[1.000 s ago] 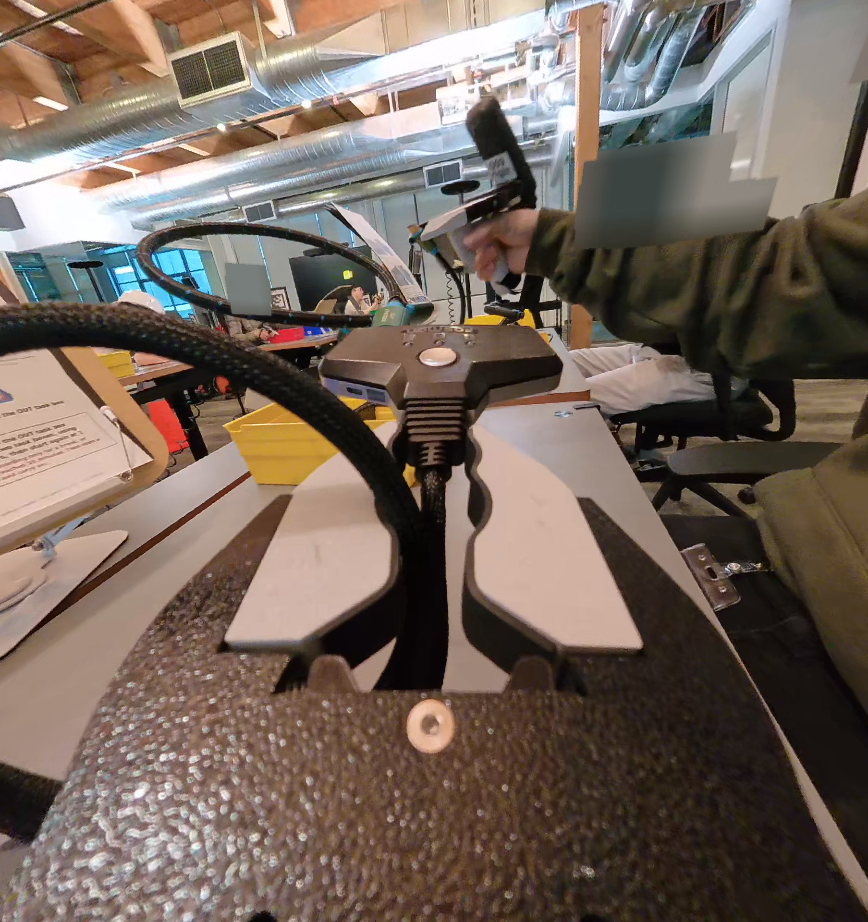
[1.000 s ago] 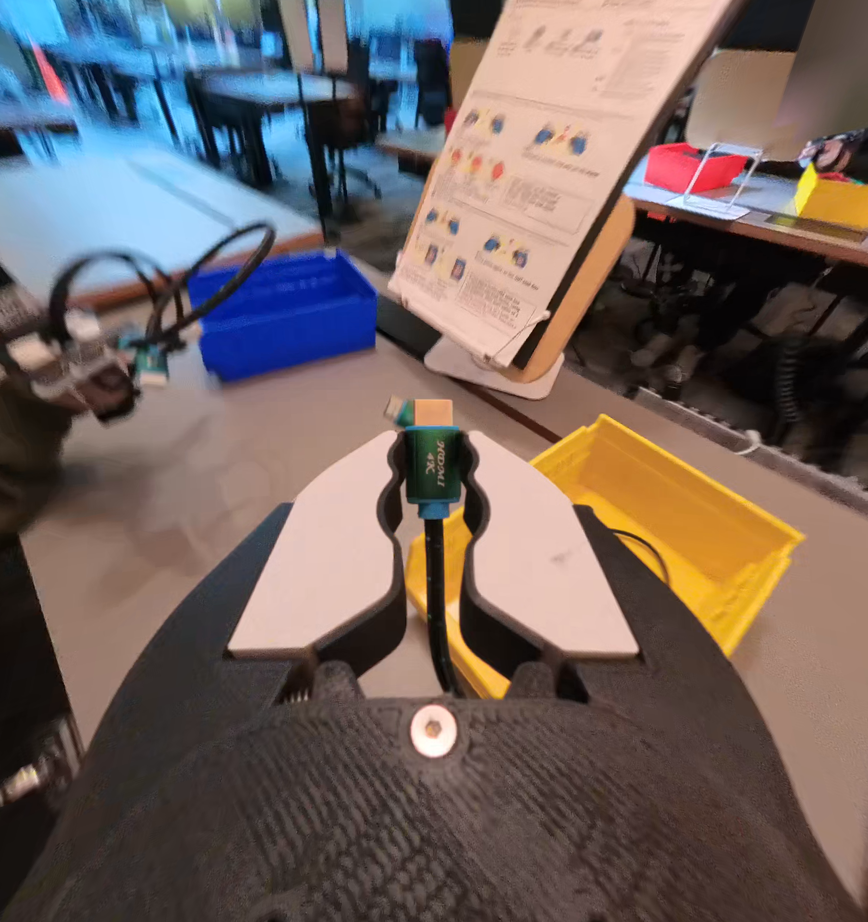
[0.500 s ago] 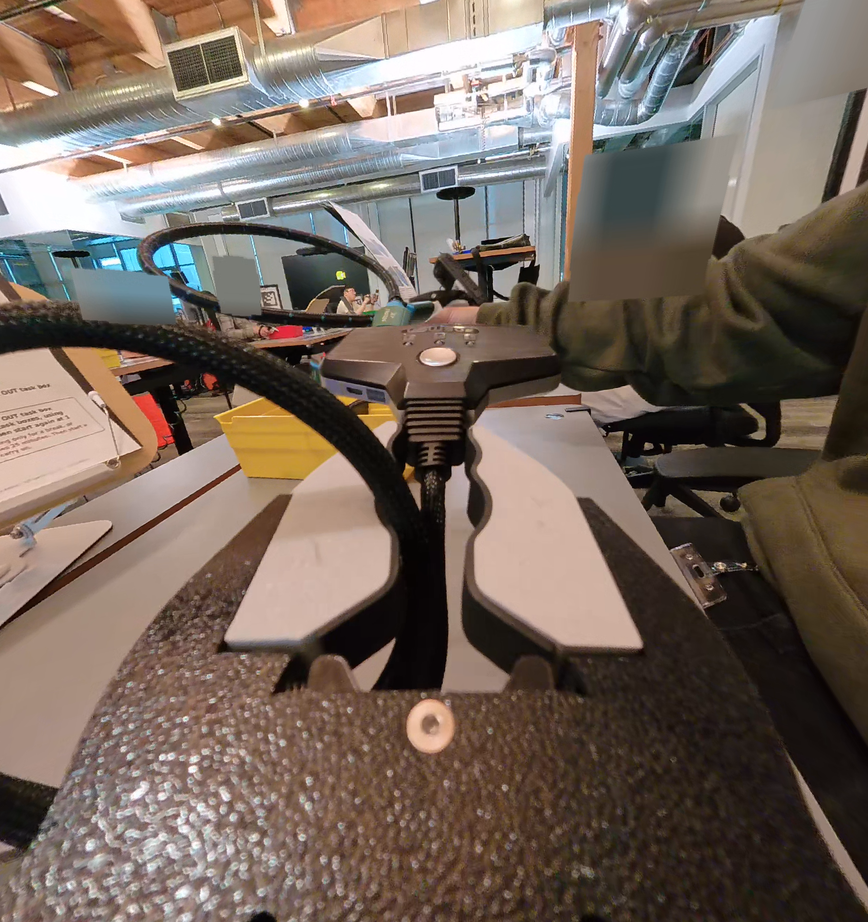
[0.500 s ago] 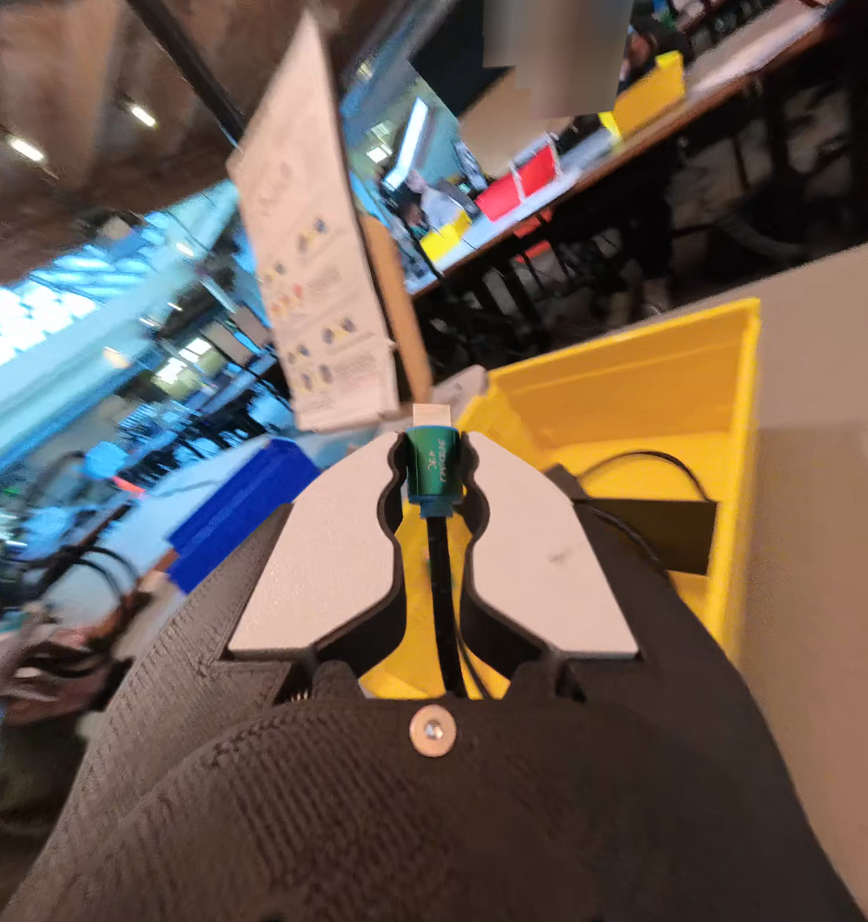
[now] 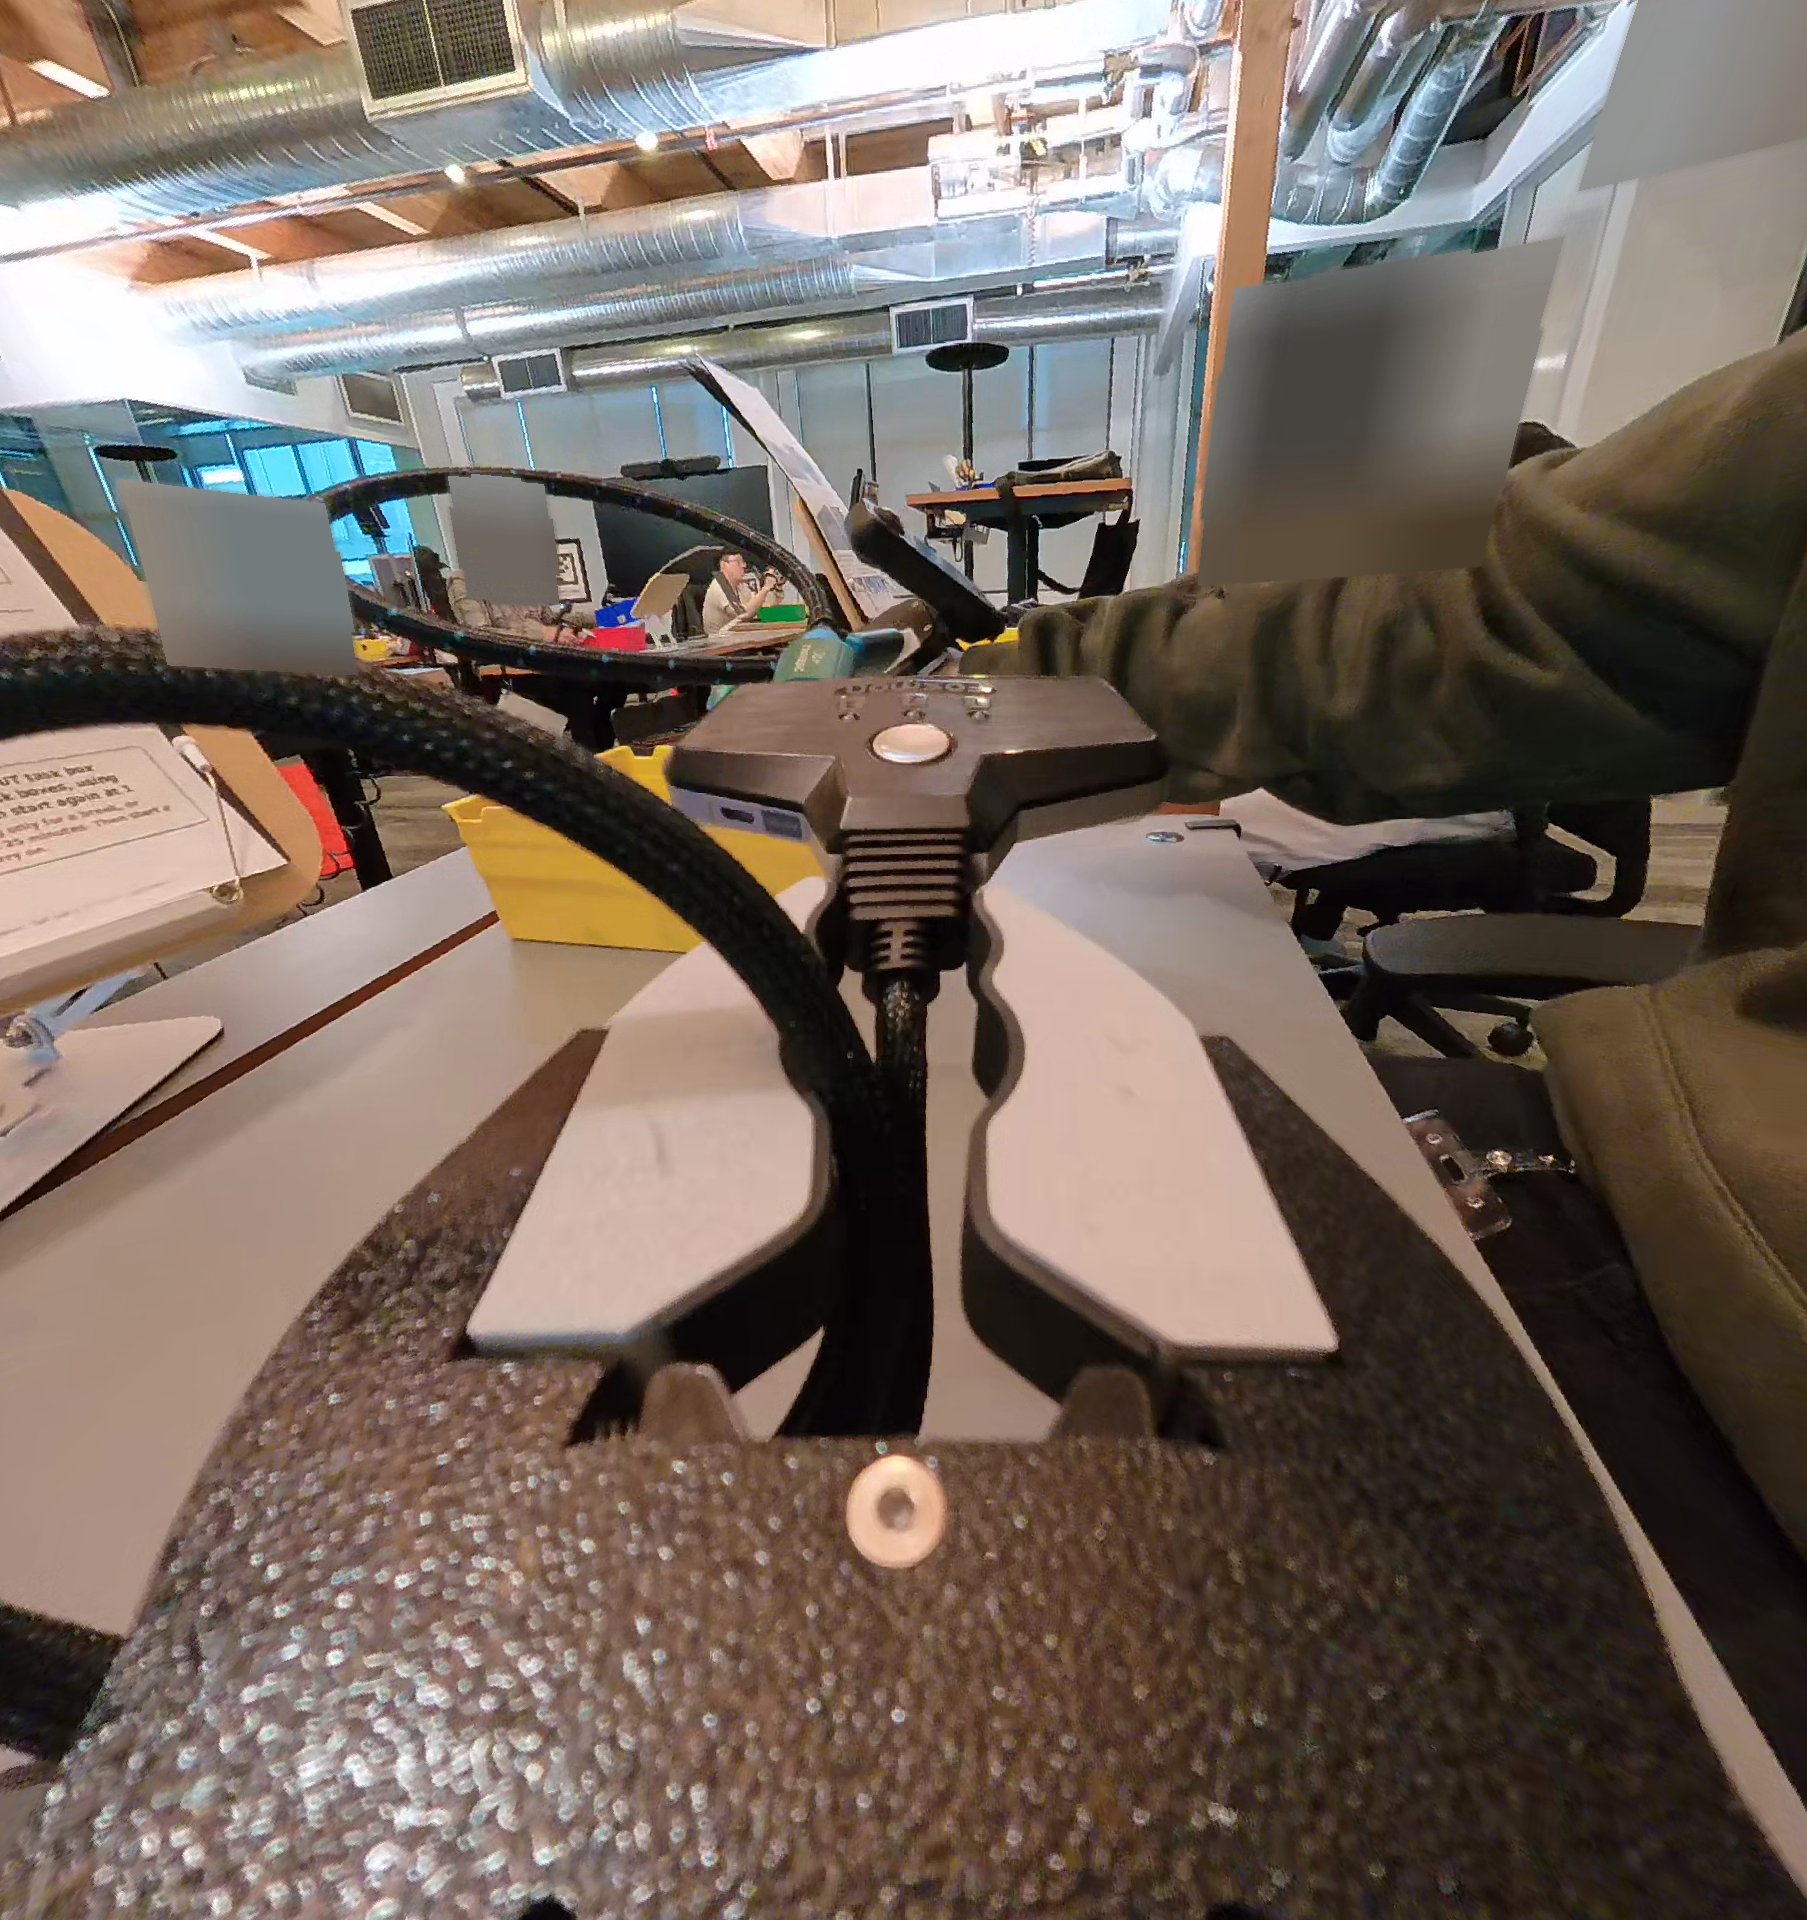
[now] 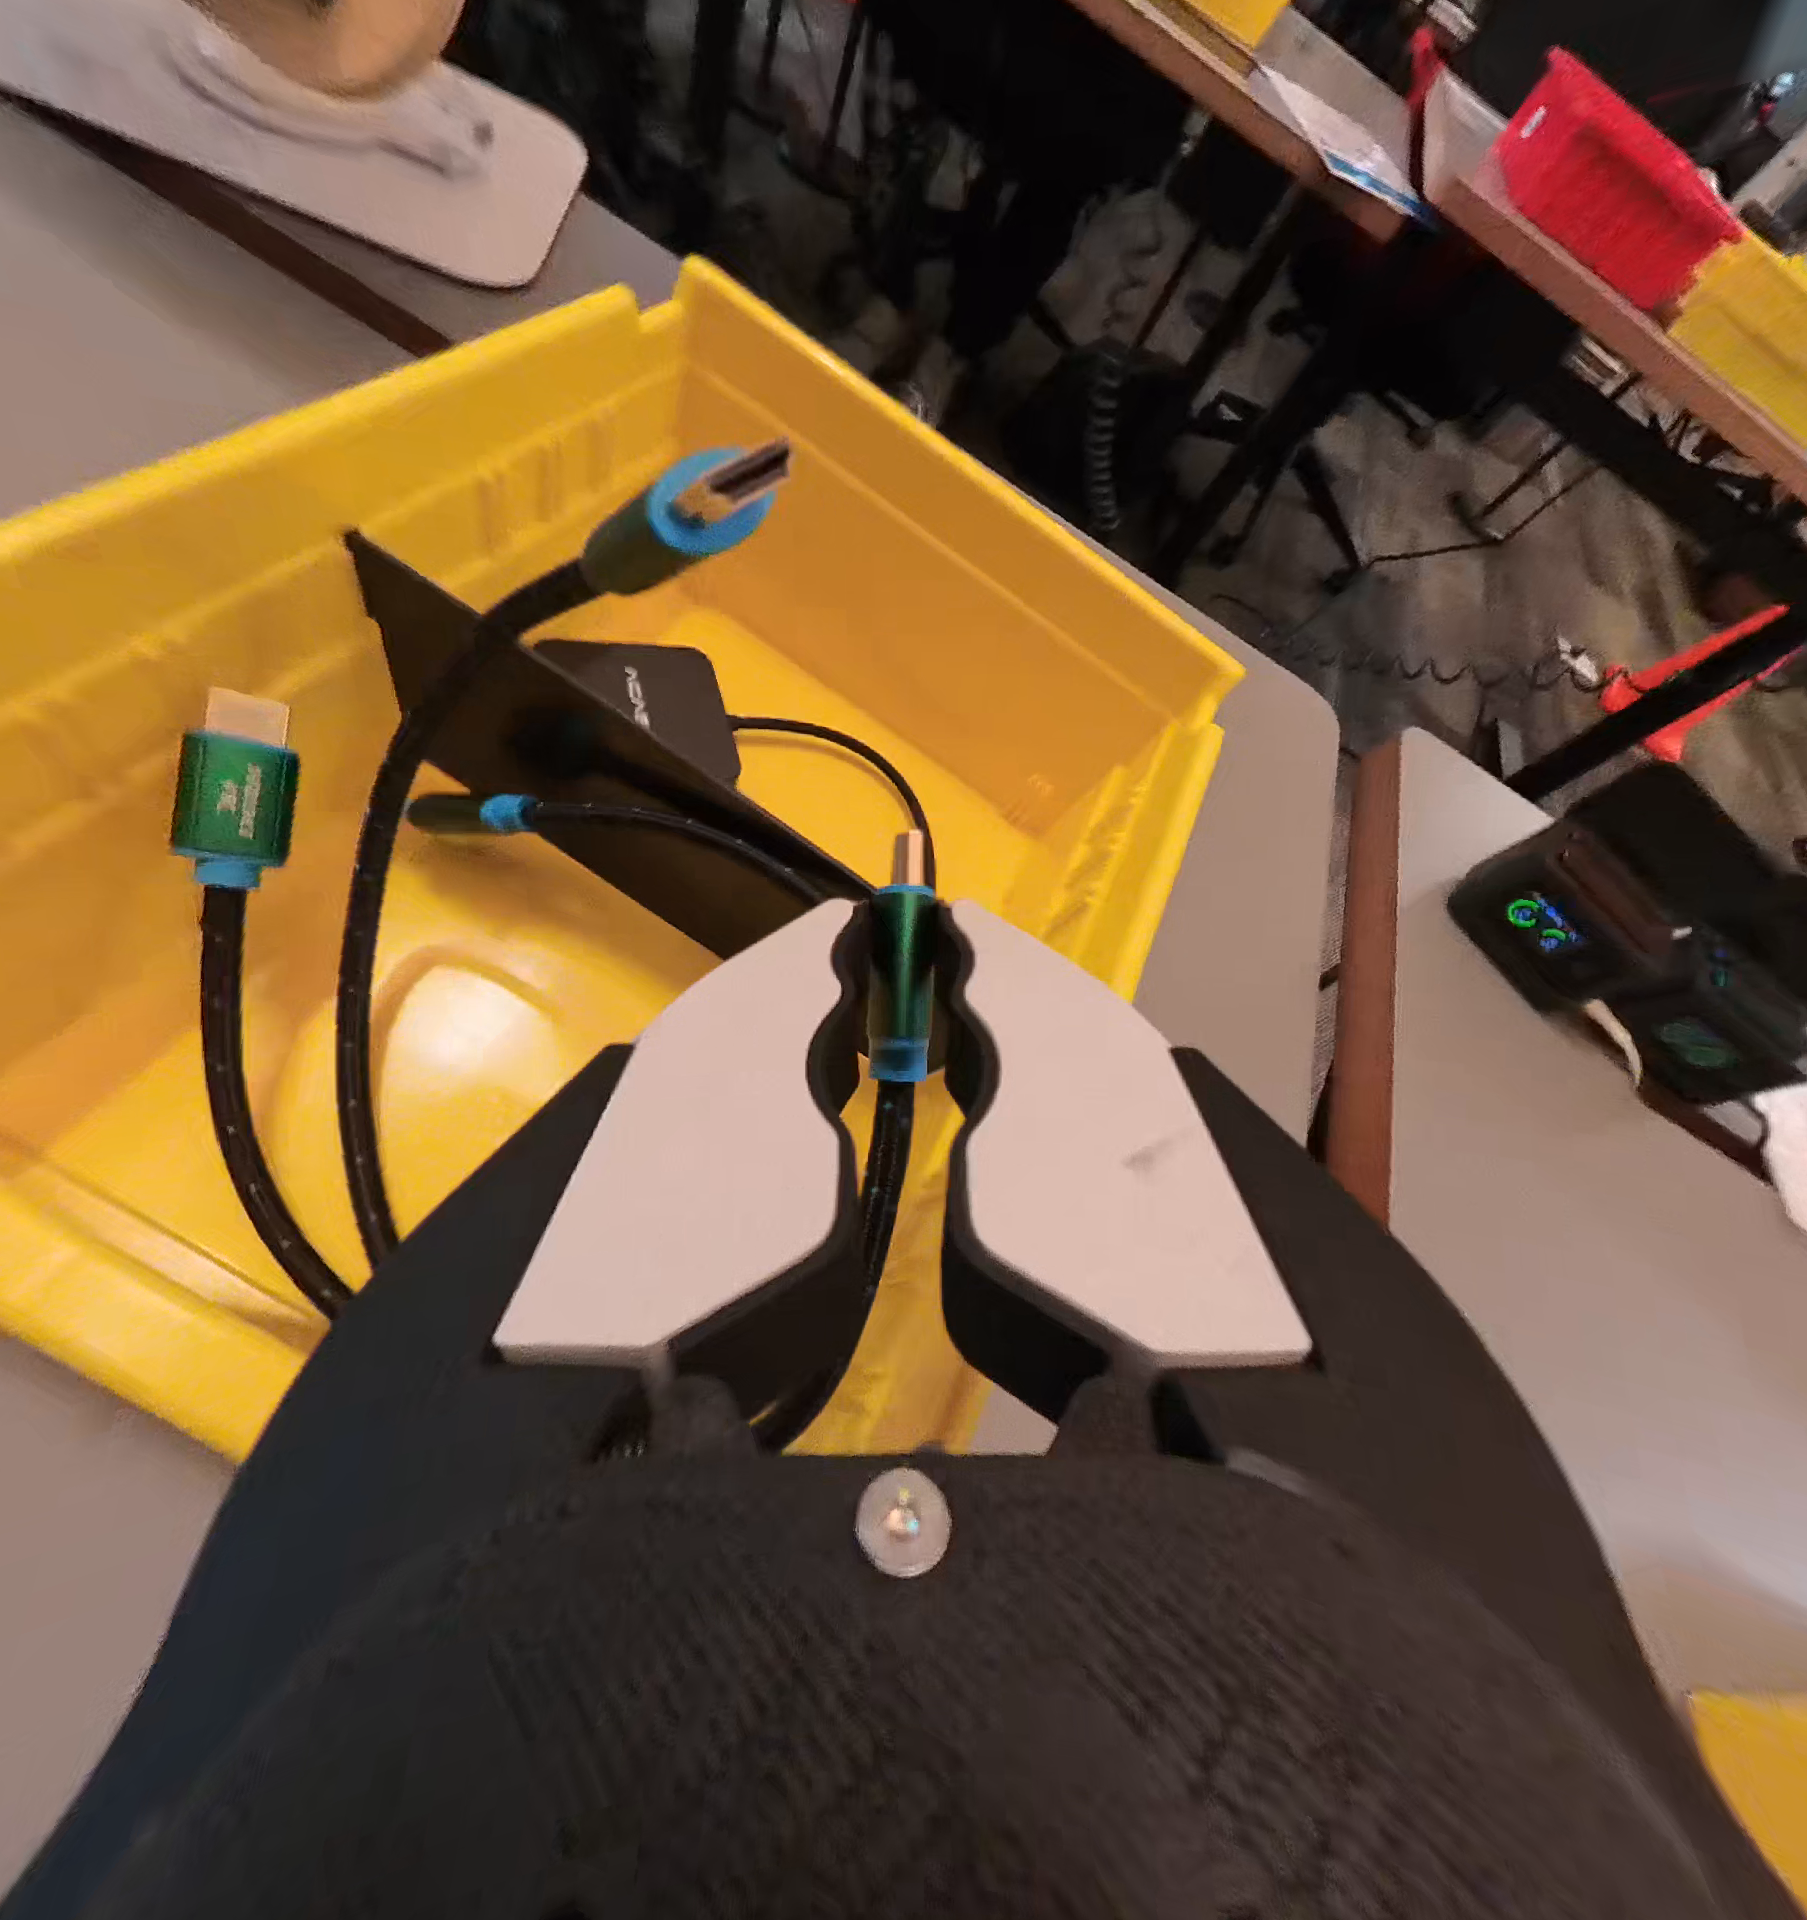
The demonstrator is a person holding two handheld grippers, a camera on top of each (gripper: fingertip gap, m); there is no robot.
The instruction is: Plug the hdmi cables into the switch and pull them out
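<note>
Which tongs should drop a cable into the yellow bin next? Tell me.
Right. The right tongs grip a green plug over the bin; the left tongs hold the switch.

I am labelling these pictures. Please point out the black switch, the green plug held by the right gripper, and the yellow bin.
black switch (image 5: 909, 727), left wrist view, on its top face.
green plug (image 6: 897, 966), right wrist view, on its green shell.
yellow bin (image 6: 961, 582), right wrist view, on its far inner wall.
</note>
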